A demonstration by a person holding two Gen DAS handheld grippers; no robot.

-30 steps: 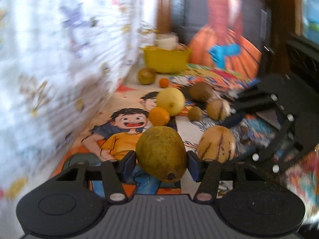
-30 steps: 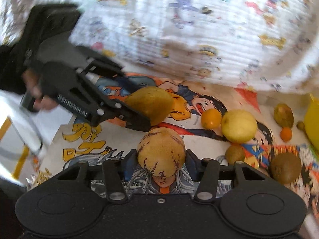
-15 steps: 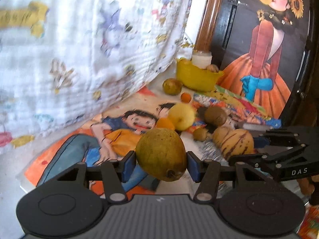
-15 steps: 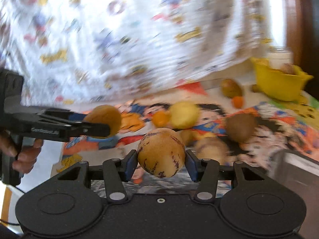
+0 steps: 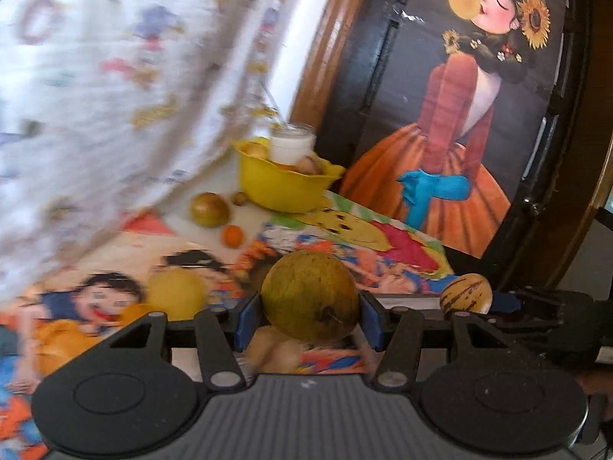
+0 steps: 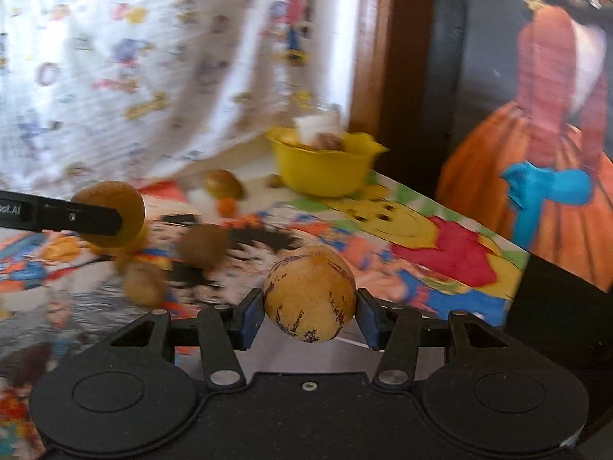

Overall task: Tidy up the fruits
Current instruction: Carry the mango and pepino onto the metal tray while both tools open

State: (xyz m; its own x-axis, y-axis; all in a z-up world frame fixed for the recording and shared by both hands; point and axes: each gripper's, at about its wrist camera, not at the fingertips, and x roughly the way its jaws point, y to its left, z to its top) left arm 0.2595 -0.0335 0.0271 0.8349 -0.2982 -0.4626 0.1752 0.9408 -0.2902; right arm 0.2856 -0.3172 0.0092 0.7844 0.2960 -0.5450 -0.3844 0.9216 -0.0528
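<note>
The left tool (image 5: pixel 309 320) is closed on a green-brown pear-shaped fruit (image 5: pixel 310 296), its blue pads seated on either flank; the right tool (image 6: pixel 309 318) is likewise closed on a tan fruit with purple streaks (image 6: pixel 309 293). Both fruits are carried clear of the table (image 6: pixel 440 237), which is covered with a printed cartoon sheet. The step in hand is judged to be delivery to the yellow bowl (image 5: pixel 281 186), which stands at the far end of the table near the wall and already holds what appear to be several fruits, along with a white jar (image 5: pixel 291 146) that sits in or just behind it; blur leaves this unsettled. The two tools are seen side by side, so one fruit should be delivered at a time to avoid a clash over the rim. Each fruit should be brought above the bowl's open part, away from the jar, lowered close to the contents, and only then released, since a round fruit dropped from height may bounce out. Loose fruits remaining on the table, among them a small orange one (image 5: pixel 233 236) and a green round one (image 5: pixel 210 209), should be passed over, not swept.
</note>
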